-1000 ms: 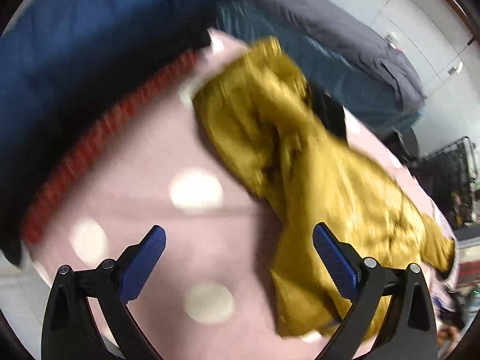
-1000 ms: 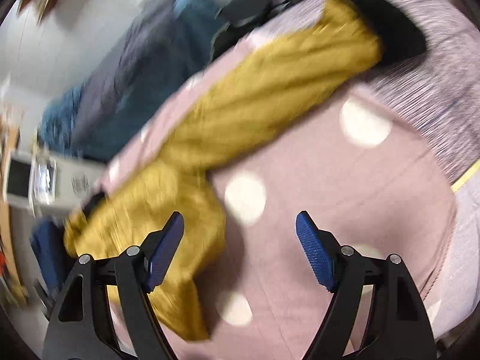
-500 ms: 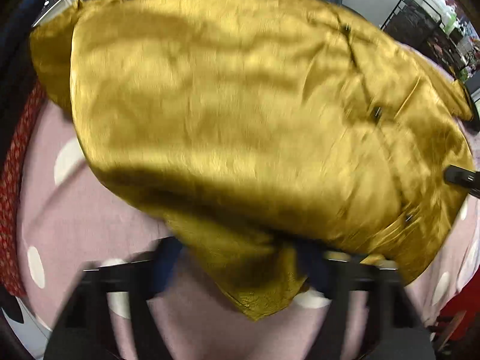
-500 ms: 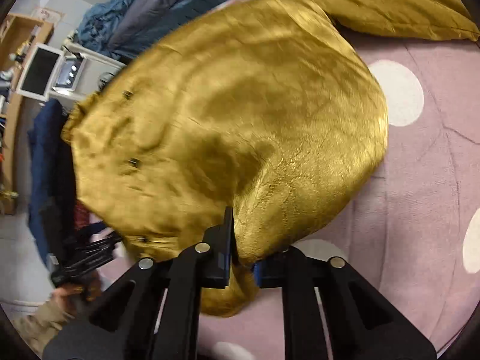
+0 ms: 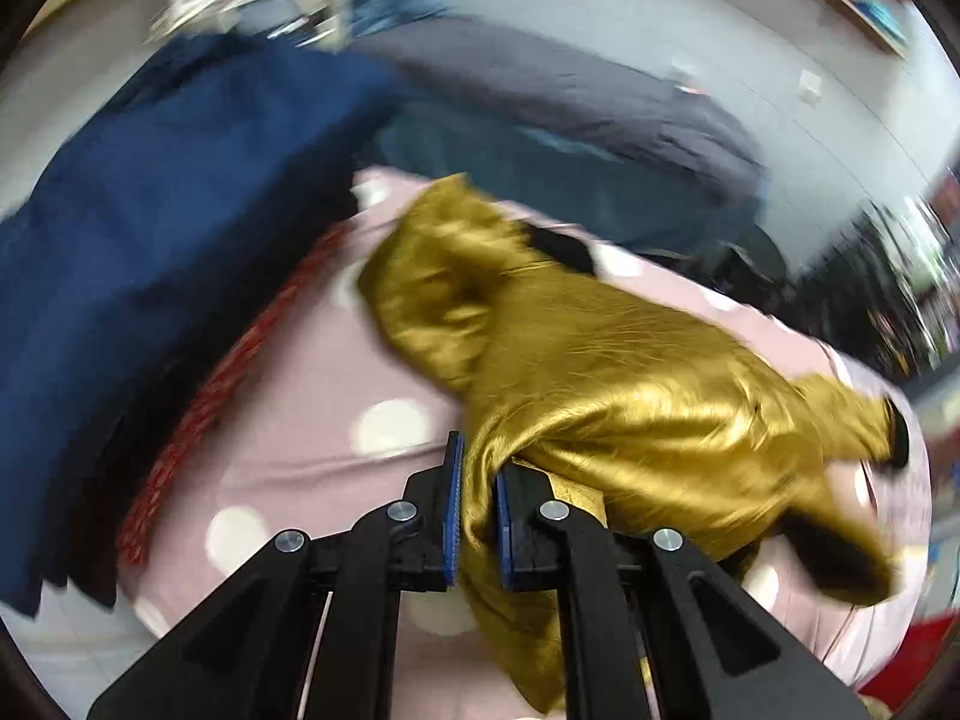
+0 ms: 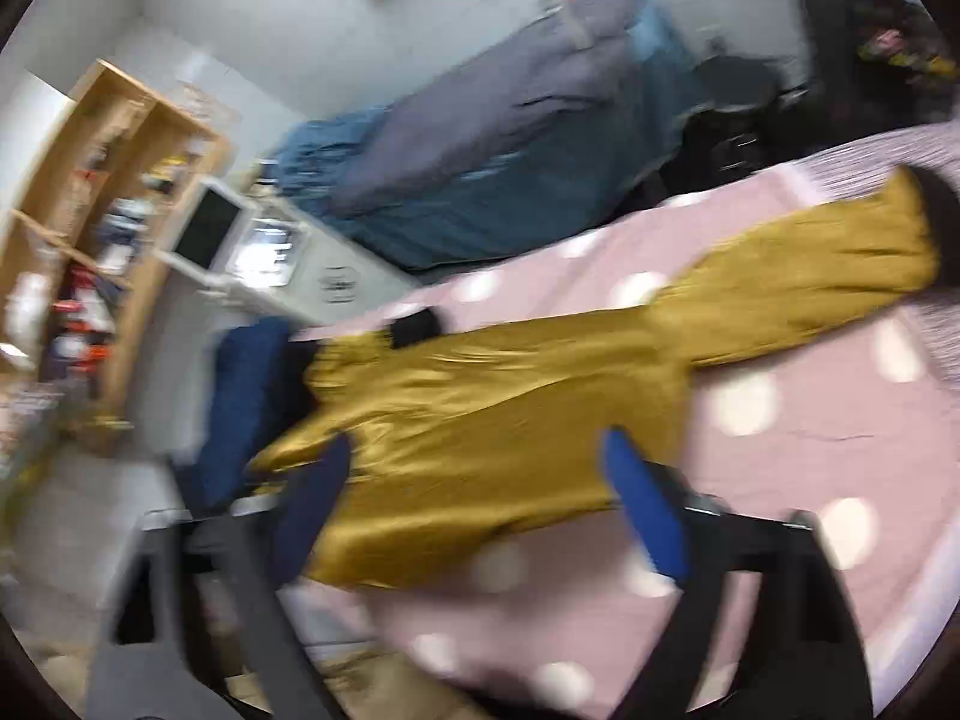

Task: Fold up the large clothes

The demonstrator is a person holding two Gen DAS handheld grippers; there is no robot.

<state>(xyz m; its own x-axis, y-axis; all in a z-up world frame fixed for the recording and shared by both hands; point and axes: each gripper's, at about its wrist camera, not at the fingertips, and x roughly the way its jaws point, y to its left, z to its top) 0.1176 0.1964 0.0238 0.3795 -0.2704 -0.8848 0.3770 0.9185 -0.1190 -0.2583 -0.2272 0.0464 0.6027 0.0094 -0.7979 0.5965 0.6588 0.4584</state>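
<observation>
Left wrist view: left gripper [image 5: 477, 516] jaws clenched on a bunched edge of the gold jacket [image 5: 600, 384], which lies crumpled across the pink dotted bedspread [image 5: 312, 420]. Navy garment [image 5: 168, 228] with a red trim sits just beside it, apart from the grip.

Right wrist view: right gripper [image 6: 498, 504] jaws released, hovering over the jacket body [image 6: 480, 420]; one sleeve [image 6: 810, 276] stretched out toward the far side. View is blurred.

Advice for the step: hold the left pinch, take the opposite hem with the right, pull taut and flat before folding; avoid dragging the navy garment along.
</observation>
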